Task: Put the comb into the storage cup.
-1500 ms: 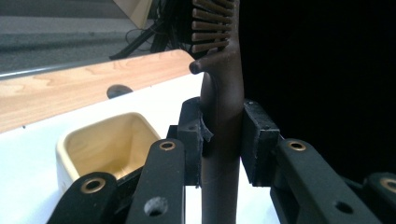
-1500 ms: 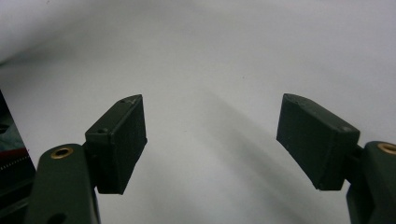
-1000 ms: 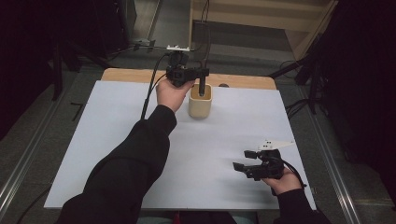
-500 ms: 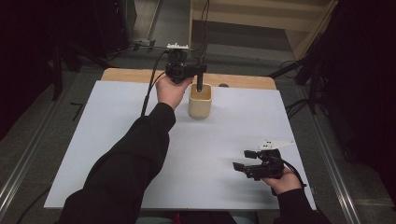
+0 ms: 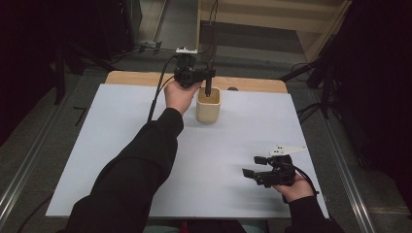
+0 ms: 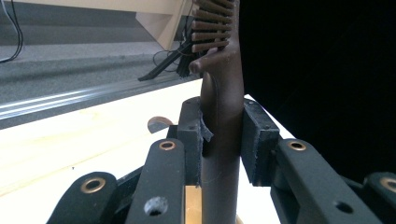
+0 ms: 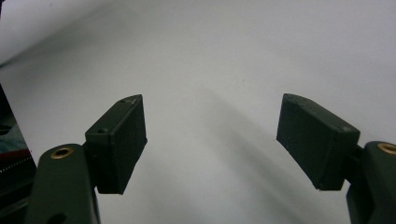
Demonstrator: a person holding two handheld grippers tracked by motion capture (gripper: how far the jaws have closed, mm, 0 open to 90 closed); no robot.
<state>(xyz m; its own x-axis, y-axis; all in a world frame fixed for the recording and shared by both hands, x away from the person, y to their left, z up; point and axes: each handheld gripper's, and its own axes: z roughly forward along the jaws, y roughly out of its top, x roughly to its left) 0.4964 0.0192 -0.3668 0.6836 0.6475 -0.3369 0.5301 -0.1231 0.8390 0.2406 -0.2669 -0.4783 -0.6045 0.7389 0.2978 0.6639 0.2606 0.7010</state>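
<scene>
The dark brown comb [image 6: 223,107] stands upright between the pads of your left gripper [image 6: 223,140], clenched by its handle, with its teeth [image 6: 212,25] at the top in the left gripper view. In the high view the comb [image 5: 208,86] hangs down from your left gripper [image 5: 204,76] with its lower end at the mouth of the beige cup [image 5: 208,108]; whether it touches the cup's inside, you cannot tell from here. The cup stands upright on the white sheet [image 5: 121,145], near the sheet's far edge and just beside your left hand [image 5: 179,94]. Beyond the sheet, a strip of the wooden tabletop [image 5: 252,83] shows at the far side.

Your right gripper [image 5: 252,174] sits well apart from the cup, low over the near right part of the sheet, pointing toward the left of the high view. In the right gripper view your right gripper [image 7: 212,140] has its pads spread wide with nothing between them, and bare white sheet [image 7: 210,60] lies beyond.
</scene>
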